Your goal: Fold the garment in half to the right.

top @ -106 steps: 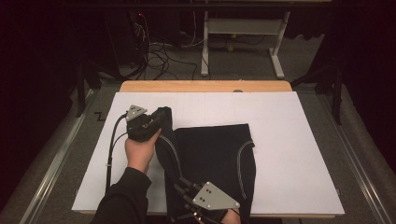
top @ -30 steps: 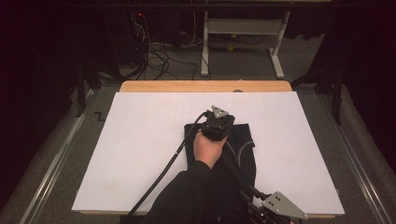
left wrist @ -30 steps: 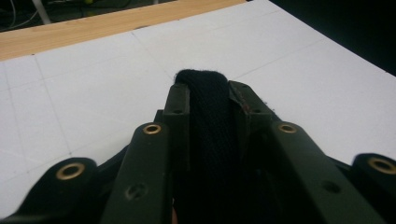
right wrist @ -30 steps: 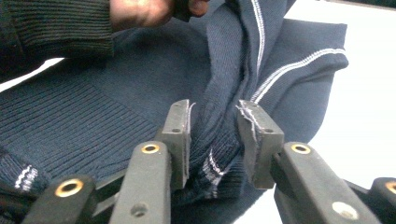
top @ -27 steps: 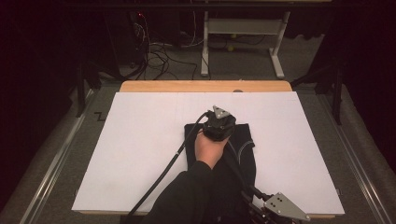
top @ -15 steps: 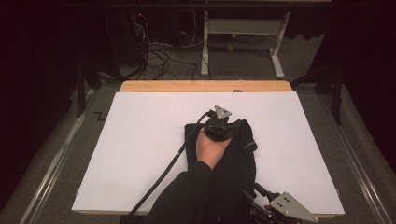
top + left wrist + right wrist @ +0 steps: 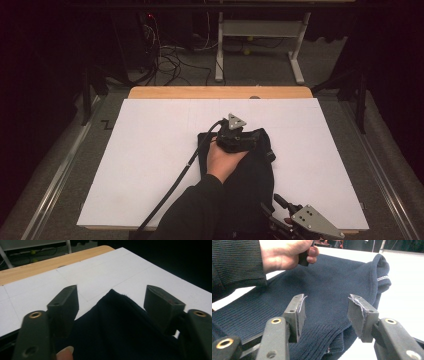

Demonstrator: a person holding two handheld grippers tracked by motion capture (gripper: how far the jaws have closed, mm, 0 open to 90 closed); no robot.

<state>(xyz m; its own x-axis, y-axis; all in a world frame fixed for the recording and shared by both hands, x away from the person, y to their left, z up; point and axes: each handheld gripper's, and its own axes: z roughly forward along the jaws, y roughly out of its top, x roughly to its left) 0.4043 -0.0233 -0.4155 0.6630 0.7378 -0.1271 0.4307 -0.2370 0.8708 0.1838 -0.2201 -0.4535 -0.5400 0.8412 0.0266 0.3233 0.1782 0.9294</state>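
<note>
The dark sweater [image 7: 245, 170] has been folded over into a narrow stack right of centre on the white bench [image 7: 150, 150]. It has just been released: left gripper [image 7: 111, 302] and right gripper [image 7: 325, 312] jaws have been opening, pads apart.

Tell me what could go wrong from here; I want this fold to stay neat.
1. The left hand-held gripper has just been opening, its jaws astride the dark sweater without pressing; pulling back could snag and drag the folded layer.
2. The right hand-held gripper has also been opening over the ribbed hem; the loose hem may spring open.
</note>
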